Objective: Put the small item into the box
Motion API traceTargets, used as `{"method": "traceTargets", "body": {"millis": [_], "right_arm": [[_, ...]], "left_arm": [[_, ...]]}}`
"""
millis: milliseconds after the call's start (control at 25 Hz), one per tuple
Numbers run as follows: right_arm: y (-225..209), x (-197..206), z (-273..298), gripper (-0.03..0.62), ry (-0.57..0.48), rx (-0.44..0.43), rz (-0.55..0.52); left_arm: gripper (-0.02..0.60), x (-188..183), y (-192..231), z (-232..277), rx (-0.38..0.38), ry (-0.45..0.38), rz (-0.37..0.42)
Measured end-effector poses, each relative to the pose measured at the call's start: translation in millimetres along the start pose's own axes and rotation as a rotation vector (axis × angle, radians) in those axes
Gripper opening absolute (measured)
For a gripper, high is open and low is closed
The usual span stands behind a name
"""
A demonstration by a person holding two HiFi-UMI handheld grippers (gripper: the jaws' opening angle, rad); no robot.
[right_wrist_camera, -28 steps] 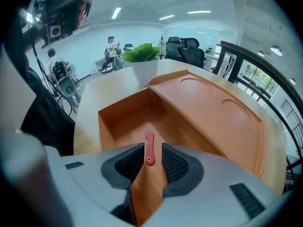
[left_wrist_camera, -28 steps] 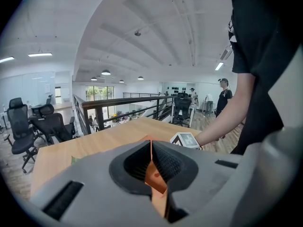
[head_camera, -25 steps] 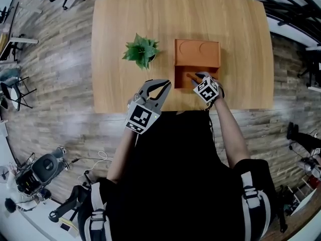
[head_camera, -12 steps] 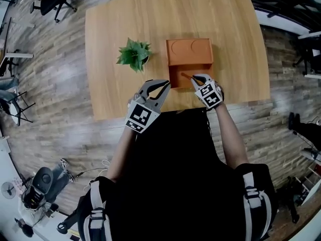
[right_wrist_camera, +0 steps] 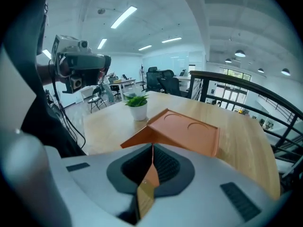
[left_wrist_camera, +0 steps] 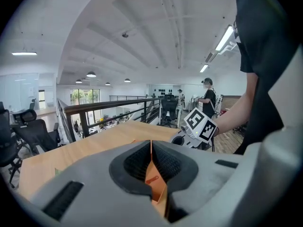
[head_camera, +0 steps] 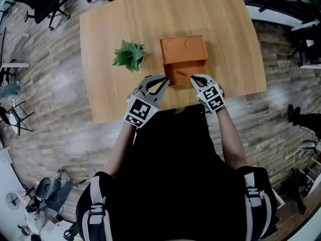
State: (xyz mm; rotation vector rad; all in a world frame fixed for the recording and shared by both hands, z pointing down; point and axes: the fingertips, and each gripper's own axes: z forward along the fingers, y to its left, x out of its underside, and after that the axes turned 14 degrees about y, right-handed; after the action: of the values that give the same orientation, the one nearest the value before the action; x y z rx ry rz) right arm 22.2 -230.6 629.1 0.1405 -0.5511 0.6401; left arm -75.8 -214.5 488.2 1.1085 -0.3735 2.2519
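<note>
Item (head_camera: pixel 181 74) left in box (head_camera: pixel 183 48); R tongs (head_camera: pixel 192 78) just closed empty, pulled back; L tongs (head_camera: pixel 165 78) pressed together. Task prob. done.

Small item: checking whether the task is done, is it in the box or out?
In: the small item lies loose on the floor of the open compartment of the box.

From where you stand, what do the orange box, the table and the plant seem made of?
Orange box: probably moulded plastic, matte; two round recesses pressed in its lid suggest that. Table: light wood or wood-look laminate; grain lines show. Plant: green leaves in a white pot, ceramic or plastic; real or artificial, I cannot tell.
</note>
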Motion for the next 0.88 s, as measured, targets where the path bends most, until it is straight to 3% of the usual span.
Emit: {"method": "traceTargets", "body": {"millis": [560,880], "right_arm": [[15,-55,-70,0.025,-0.233,0.051,-0.007],[18,-57,-85,0.025,-0.254,0.065,0.011]], "left_arm": [[0.026,6,-4,3,0.038,-0.006,0.026],[0.027,6,-5,9,0.06,-0.013,0.029]]}}
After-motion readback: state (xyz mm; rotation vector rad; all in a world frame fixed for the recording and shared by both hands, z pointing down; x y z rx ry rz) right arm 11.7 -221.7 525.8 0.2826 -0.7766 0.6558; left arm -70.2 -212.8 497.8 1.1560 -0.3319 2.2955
